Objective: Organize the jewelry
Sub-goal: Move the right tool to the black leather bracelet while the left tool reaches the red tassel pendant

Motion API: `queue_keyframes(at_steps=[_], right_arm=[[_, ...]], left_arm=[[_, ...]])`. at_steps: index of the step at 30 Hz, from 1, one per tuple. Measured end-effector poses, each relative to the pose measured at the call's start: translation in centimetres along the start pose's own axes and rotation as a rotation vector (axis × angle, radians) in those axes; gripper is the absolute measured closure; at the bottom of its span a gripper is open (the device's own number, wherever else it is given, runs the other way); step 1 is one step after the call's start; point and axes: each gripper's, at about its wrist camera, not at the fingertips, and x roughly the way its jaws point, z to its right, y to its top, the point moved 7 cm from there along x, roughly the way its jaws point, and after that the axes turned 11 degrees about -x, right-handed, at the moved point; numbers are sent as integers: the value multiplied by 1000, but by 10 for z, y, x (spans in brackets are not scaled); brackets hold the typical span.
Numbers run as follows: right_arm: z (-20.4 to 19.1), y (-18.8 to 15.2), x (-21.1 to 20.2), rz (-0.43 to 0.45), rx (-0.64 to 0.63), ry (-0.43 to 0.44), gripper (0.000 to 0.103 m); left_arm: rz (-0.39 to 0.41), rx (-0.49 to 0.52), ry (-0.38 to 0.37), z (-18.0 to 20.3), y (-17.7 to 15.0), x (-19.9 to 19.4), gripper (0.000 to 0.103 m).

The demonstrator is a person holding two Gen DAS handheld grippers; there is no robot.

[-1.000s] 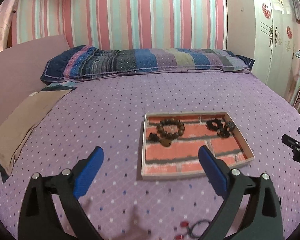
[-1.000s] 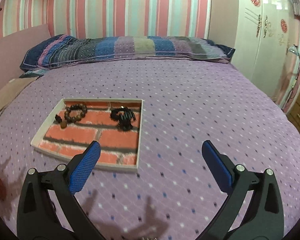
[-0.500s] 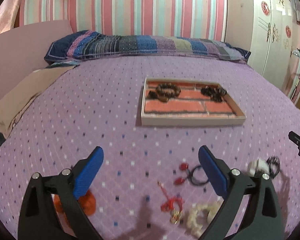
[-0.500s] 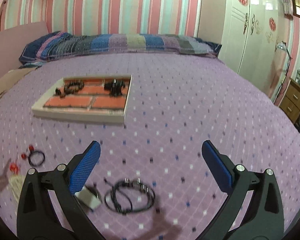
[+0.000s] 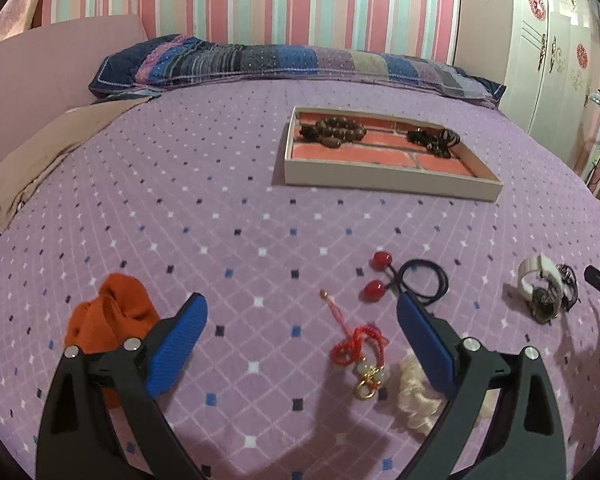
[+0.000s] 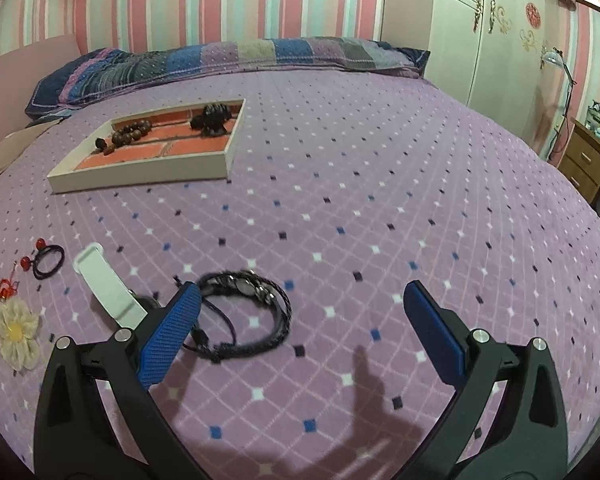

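Observation:
A brick-patterned tray sits mid-bed holding a brown bead bracelet and a dark bracelet. Loose on the purple bedspread lie a red knotted charm, a black hair tie with red balls, a cream flower, a white-strap watch and a black braided bracelet. My left gripper hangs open over the charm. My right gripper is open, its left finger beside the braided bracelet. Both are empty.
An orange cloth lies under my left gripper's left finger. A striped pillow and a tan cloth are at the far side. A white wardrobe and a wooden drawer unit stand to the right.
Both grippers have pulled back and dropped toward the near edge of the bed. The tray now looks farther off, and the loose jewelry has come into view below them. Both stay open.

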Motion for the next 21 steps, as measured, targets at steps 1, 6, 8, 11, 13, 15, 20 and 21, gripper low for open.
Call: queue_keyframes(at_steps=[1, 6, 8, 11, 13, 15, 20, 21], right_arm=[[0, -2, 1, -3, -2, -5, 4], [1, -6, 4, -11, -12, -22, 4], [0, -7, 7, -17, -17, -22, 4], [0, -8, 10, -20, -18, -25, 5], [-1, -9, 12, -27, -18, -24, 5], [-1, -9, 15, -31, -18, -22, 5], [-1, -12, 22, -48, -15, -16, 11], [-1, -13, 23, -52, -14, -15, 12]], left_arm=[[-4, 2, 2, -1, -2, 2, 9], [-13, 1, -6, -1, -6, 8, 9], [-11, 8, -13, 1, -7, 9, 9], [-8, 30, -11, 4, -9, 11, 9], [-12, 33, -22, 6, -10, 12, 10], [-11, 35, -27, 7, -11, 13, 10], [-24, 41, -39, 9, -14, 18, 12], [-28, 40, -43, 10, -15, 19, 14]])
